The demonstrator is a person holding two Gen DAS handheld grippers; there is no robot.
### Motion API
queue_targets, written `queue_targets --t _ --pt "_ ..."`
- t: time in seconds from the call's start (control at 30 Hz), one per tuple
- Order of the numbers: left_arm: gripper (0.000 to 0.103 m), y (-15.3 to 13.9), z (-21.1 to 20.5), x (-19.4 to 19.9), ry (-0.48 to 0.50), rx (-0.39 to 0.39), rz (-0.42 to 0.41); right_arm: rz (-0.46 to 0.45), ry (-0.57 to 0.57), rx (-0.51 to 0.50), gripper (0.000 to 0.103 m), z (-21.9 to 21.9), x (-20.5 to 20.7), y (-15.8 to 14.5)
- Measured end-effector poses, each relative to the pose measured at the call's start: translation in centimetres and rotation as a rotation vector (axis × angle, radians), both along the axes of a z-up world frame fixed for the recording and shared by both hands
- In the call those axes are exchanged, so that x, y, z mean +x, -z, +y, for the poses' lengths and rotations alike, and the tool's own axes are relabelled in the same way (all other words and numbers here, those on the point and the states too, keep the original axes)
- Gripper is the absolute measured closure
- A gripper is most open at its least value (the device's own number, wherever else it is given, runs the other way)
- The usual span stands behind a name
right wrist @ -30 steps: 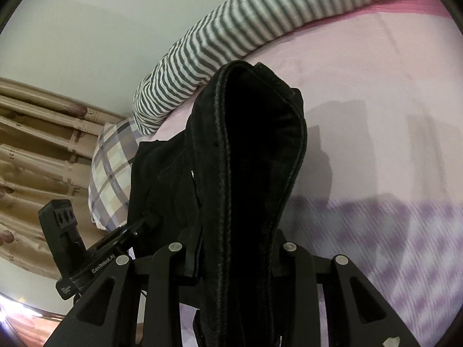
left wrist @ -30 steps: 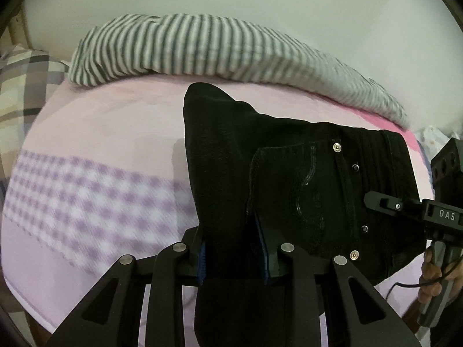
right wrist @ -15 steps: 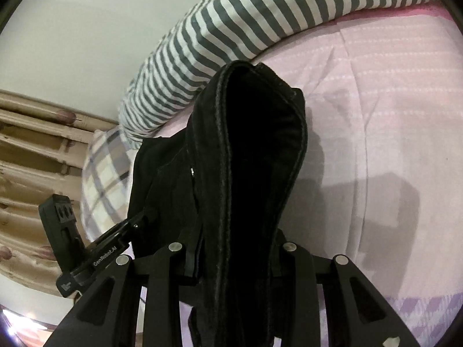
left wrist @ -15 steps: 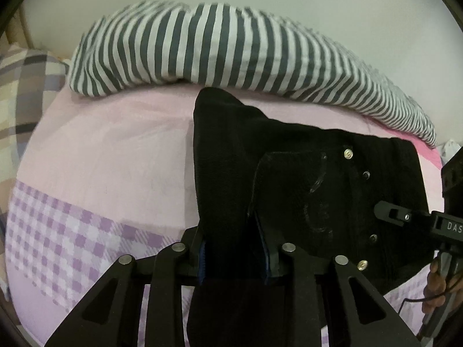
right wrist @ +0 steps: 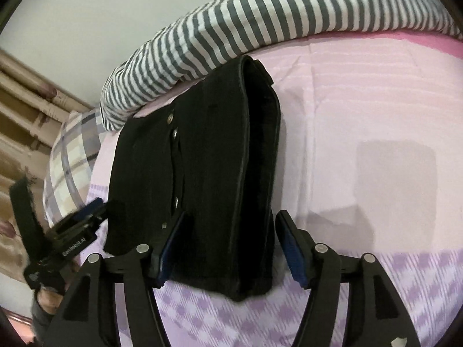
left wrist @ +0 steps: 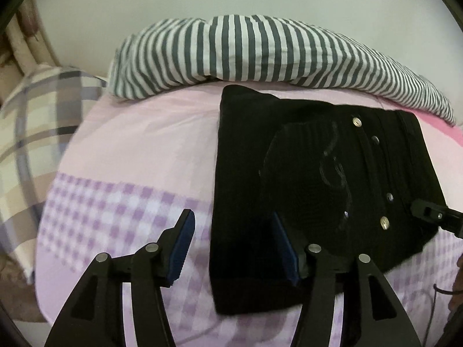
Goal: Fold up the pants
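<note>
A pink bedsheet (left wrist: pixel 150 144) with a band of purple check is seen spread over the bed, and a grey-and-white striped duvet (left wrist: pixel 260 55) is bunched along its far edge against the wall; a plaid pillow (left wrist: pixel 34 121) is seen at the left. The black pants (left wrist: pixel 303 190) are laid folded on the sheet, their far end just beside the duvet, with a row of metal rivets (left wrist: pixel 385 222) shown on the upper layer. In the left wrist view the left gripper (left wrist: pixel 235 248) is seen with its blue-padded fingers spread wide, nothing being clasped: the near left edge of the pants is lying between them, and the right pad is resting over the cloth while the left pad is over bare sheet. In the right wrist view the right gripper (right wrist: pixel 231 248) is likewise held wide apart, with the thick folded edge of the pants lying between its pads, neither pad being pressed in. On the body of the left gripper, seen from the right wrist, white lettering (right wrist: pixel 74 244) is printed that can be read roughly as "GenRobot.AI", though it is blurred.
</note>
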State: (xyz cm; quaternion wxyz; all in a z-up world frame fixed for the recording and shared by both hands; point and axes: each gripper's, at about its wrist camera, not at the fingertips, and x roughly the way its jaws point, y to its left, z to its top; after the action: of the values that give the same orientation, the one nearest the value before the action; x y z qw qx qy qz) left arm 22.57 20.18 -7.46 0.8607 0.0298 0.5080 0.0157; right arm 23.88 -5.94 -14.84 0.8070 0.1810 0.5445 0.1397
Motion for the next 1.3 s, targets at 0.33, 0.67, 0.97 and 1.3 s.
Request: queue_targets --t 0.33,0.67,0.97,1.3 --pt "0.043 -3.7 -2.1 -7.0 -0.007 0.068 -0.076 -0.043 -0.031 -0.118 0.040 1.1 -3.6 -1.1" --pt "0.039 -5.2 -2.9 -11.3 -0.013 0.062 -0.111 0.001 0.007 -0.175 0.034 1.1 -3.7 0.1" --pt "0.039 -4.7 -2.8 -12.5 -0.026 0.056 -0.106 -0.125 -0.039 -0.294 0.030 4.2 -6.1 -3.2" --pt "0.039 -4.3 -2.2 -12.9 -0.043 0.048 -0.117 -0.227 -0.029 -0.360 0.011 6.5 -9.6 -5.7"
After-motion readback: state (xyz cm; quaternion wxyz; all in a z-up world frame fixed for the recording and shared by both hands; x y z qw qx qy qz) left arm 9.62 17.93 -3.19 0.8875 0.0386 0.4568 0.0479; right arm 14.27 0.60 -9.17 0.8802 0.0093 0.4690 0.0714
